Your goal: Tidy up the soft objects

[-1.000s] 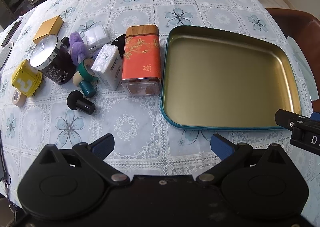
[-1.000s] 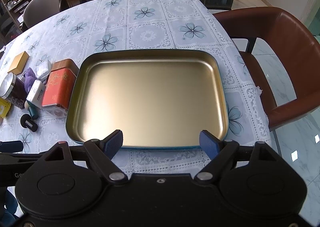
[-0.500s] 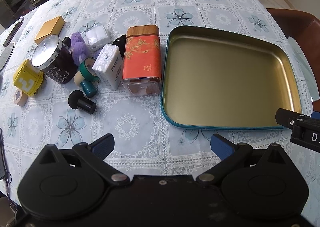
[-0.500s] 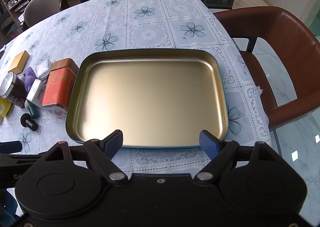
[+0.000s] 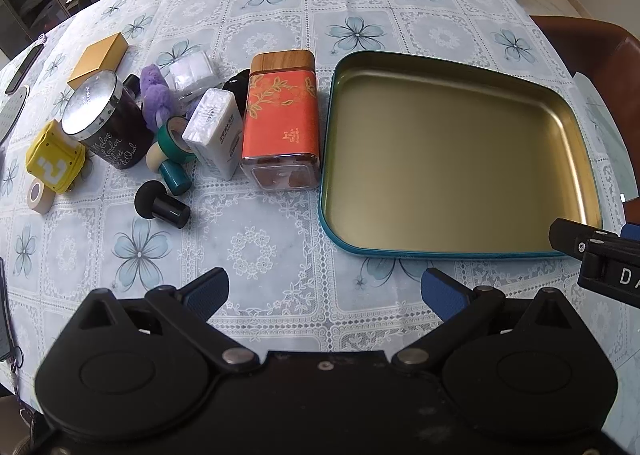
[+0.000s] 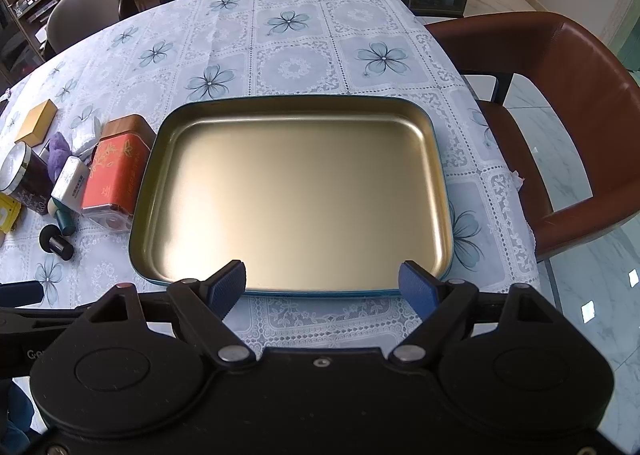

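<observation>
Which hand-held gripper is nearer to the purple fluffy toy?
Left. The left hand-held gripper faces the clutter holding the purple fluffy toy; the right hand-held gripper sits before the tray, farther away.

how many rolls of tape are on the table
2. A green tape roll leans among the clutter by the white box; a beige tape roll sits beside the yellow cube. Others may be hidden behind taller items.

Bright, even daylight, with soft short shadows under the clutter. Broad glare across the tray [image 6: 434, 143] floor and a sheen on the tin [image 5: 282, 117]. Sharp centrally, with strong fisheye bending at the edges.
</observation>
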Available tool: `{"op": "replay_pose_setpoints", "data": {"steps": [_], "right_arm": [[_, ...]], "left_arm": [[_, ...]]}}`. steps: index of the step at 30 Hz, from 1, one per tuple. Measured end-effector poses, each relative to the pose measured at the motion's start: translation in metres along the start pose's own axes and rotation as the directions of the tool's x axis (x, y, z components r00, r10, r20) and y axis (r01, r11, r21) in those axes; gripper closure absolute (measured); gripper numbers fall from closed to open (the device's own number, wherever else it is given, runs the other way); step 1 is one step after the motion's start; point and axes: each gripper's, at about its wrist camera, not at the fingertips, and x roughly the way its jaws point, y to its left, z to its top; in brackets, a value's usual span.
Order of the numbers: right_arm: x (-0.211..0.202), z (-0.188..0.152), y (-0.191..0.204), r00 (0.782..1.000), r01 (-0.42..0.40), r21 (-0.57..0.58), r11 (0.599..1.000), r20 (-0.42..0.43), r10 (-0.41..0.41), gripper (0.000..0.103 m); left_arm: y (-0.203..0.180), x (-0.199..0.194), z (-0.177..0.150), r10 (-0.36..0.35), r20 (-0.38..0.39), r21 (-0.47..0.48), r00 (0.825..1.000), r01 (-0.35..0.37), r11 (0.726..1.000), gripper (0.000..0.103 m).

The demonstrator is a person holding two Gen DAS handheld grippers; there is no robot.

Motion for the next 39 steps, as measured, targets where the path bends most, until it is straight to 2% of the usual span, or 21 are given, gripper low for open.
{"op": "replay_pose_setpoints", "data": {"steps": [13, 21, 24, 30, 34, 39], "right_arm": [[0.0, 0.001, 0.006, 1.0, 0.01, 0.012, 1.0, -0.003, -0.01, 0.022], [0.001, 0.007, 0.035, 1.0, 0.019, -0.009, 1.0, 0.012, -0.019, 0.022], [0.0, 0.009, 0.056, 0.999, 0.007, -0.035, 0.999, 0.035, -0.006, 0.023], [-0.005, 0.01, 0.106, 0.996, 0.011, -0.096, 0.995, 0.089, -0.003, 0.03], [-0.005, 0.009, 0.145, 0.994, 0.003, -0.165, 0.986, 0.105, 0.015, 0.031], [-0.003, 0.007, 0.193, 0.99, -0.028, -0.251, 0.968, 0.127, 0.061, 0.04]], "left_arm": [[0.009, -0.001, -0.001, -0.019, 0.004, 0.006, 1.0, 0.019, 1.0, 0.0], [0.046, -0.006, -0.002, -0.032, 0.022, -0.017, 0.999, 0.032, 0.999, 0.0], [0.07, -0.007, -0.003, -0.033, 0.023, -0.032, 0.999, 0.033, 0.999, 0.0], [0.127, -0.008, -0.009, -0.012, 0.048, -0.074, 0.999, 0.015, 0.997, 0.0], [0.176, -0.004, -0.018, 0.016, 0.057, -0.137, 0.998, -0.008, 0.991, 0.0], [0.245, 0.001, -0.031, 0.038, 0.074, -0.248, 0.997, -0.018, 0.969, 0.001]]}}
